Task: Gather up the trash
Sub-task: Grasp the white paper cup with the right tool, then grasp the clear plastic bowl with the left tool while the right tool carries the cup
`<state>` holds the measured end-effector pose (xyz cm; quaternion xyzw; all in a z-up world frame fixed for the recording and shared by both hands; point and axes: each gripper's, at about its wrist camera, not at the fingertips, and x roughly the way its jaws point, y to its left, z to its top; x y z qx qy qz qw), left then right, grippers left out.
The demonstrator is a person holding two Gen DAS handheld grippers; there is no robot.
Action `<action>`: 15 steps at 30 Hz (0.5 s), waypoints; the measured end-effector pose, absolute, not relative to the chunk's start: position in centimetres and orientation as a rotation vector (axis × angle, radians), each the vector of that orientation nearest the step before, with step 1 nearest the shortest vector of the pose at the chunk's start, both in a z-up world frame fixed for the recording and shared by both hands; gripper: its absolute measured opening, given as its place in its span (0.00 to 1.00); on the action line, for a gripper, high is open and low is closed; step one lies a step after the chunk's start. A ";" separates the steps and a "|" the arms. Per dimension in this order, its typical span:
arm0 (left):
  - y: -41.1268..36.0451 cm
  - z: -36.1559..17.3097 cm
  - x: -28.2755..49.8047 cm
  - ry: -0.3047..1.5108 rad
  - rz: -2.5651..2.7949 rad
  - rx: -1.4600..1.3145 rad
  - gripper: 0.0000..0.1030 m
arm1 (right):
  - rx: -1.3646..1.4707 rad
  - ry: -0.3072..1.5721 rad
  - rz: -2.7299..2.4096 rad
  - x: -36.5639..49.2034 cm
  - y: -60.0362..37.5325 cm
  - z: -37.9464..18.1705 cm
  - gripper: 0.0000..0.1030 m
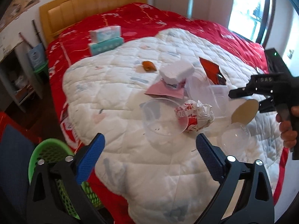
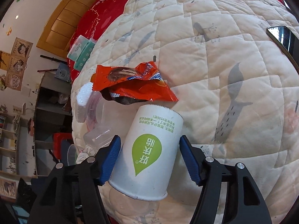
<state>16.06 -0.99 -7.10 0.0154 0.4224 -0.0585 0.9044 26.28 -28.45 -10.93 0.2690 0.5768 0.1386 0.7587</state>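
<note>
1. The left hand-held gripper (image 1: 150, 145) has its blue-padded jaws spread wide with nothing between them. It hangs over the white quilted cover (image 1: 130, 168) of the bed.
2. Just beyond its fingertips lies a clear plastic cup (image 1: 161, 118) on its side, touching a crumpled red-and-white paper wrapper (image 1: 196, 116).
3. Farther back sit a white foam block (image 1: 176, 71) on pink paper (image 1: 162, 93), and clear plastic containers (image 1: 207, 91).
4. The right hand-held gripper (image 2: 149, 158) straddles a white paper cup with a green leaf logo (image 2: 147, 155). The left pad touches the cup wall; a narrow gap shows at the right pad, so the jaws are partly closed and a firm grip is not confirmed.
5. An orange snack wrapper (image 2: 134, 85) lies just beyond that cup.
6. A green mesh basket (image 1: 54, 153) stands at the near left, beside the bed.
</note>
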 end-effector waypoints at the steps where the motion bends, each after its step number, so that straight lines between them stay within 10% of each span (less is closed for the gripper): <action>1: -1.1 -7.4 16.5 0.878 -0.132 0.032 0.89 | 0.582 1.247 0.303 26.2 -28.6 -10.8 0.60; 15: -1.4 -8.8 18.1 0.889 -0.215 -0.026 0.59 | 0.383 1.034 0.287 21.9 -27.9 -4.4 0.60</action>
